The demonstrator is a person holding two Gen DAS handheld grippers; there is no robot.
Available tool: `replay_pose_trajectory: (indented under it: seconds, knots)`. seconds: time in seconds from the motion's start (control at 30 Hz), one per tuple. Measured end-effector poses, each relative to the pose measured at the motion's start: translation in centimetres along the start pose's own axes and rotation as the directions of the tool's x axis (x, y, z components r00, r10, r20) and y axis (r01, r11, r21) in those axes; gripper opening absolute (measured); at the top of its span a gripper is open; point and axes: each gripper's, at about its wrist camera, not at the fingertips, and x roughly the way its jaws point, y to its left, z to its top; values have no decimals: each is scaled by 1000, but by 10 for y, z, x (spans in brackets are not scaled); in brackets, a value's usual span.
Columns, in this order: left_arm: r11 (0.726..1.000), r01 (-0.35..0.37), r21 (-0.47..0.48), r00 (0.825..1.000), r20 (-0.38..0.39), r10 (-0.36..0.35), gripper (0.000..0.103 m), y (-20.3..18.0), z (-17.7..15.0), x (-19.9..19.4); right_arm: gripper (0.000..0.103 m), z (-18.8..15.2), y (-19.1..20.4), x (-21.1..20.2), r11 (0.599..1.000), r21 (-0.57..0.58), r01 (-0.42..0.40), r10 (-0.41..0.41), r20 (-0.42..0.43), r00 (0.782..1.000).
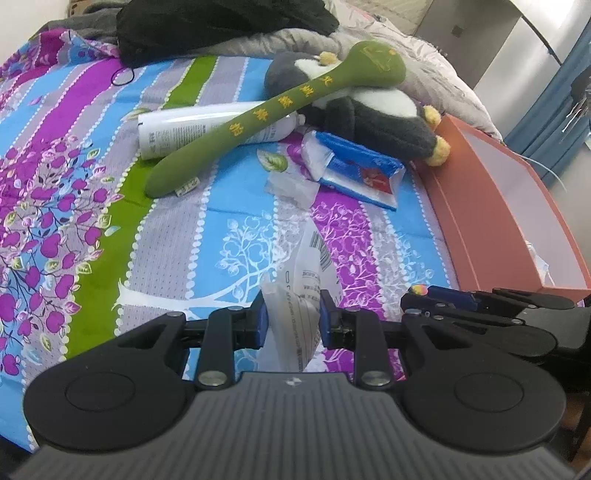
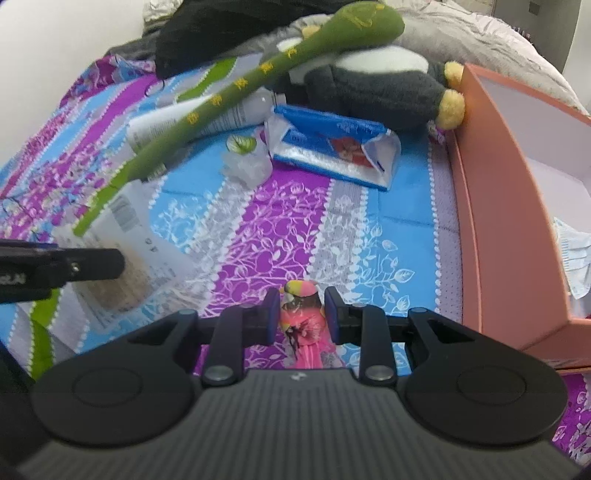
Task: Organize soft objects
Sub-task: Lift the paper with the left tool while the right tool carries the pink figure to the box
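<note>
My left gripper (image 1: 293, 317) is shut on a white printed plastic packet (image 1: 310, 273) that stands up off the flowered bedspread (image 1: 184, 240). A small pink and yellow soft item (image 2: 303, 325) sits between the pads of my right gripper (image 2: 301, 314), which is shut on it low over the bedspread. Farther back, a long green plush spoon (image 1: 258, 114) leans across a grey and white penguin plush (image 1: 376, 118). In the right wrist view the left gripper's finger (image 2: 92, 264) reaches in from the left against the packet (image 2: 147, 251).
An open orange box (image 1: 498, 221) with a white inside stands at the right, some crumpled paper in it. A white bottle (image 1: 177, 129), a blue tissue pack (image 1: 354, 166) and clear plastic wrap (image 1: 291, 186) lie mid-bed. Black clothing (image 1: 221, 26) and a grey quilt (image 1: 424, 55) lie behind.
</note>
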Motion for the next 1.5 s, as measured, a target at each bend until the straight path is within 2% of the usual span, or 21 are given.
replay_pose_trajectory:
  seconds: [0.4,0.83,1.2,1.37,1.5]
  knots:
    - [998,23,58,998,60,-27,30,-29,23,-33,30,27,-5,-62,998,42,-37,31,130,991]
    - [987,70,145,984,154,-92,30,-80,74,-71,30,70,-22,-127,995,83,-62,35,287,957]
    - [958,126,256,959,215,-184,30,-149,112,-93,30,95,-60,-175,995,104,5,-46,400,915]
    - [937,163,309,952,198,-231,30,-189,119,-86,30,94,-91,-191,988,150,40,-101,423,900]
    - [916,202,347,949,161,-270,30,-223,120,-71,30,89,-118,-194,977,203,63,-143,410,901]
